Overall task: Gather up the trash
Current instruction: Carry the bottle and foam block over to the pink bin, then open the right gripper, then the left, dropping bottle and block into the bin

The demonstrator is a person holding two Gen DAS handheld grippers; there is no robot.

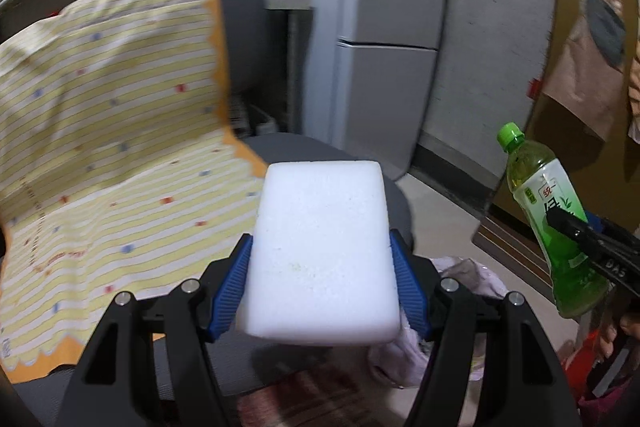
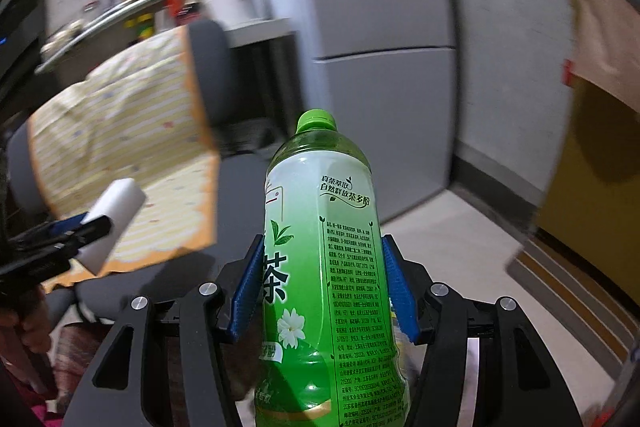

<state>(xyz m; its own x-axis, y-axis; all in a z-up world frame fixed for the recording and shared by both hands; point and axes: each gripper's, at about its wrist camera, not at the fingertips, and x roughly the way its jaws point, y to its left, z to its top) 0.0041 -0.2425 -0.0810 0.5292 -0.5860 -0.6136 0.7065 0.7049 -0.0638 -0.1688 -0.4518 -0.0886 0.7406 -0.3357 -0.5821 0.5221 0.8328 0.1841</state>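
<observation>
Left wrist view: the left gripper (image 1: 320, 267) squeezes a white foam block (image 1: 320, 251) above the gray chair (image 1: 240, 27). The right gripper (image 2: 320, 287) grips a green tea bottle (image 2: 320, 259) near that chair. Both are picked up; no trash bin shows, so dropping them off is left.

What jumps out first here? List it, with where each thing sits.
A white foam block fills the left view, clamped in the left gripper. A green tea bottle stands upright, clamped in the right gripper. Behind both, a yellow striped cloth drapes over a grey chair.

Two wrist views, side by side, sharing draped chair (image 1: 240, 39).
</observation>
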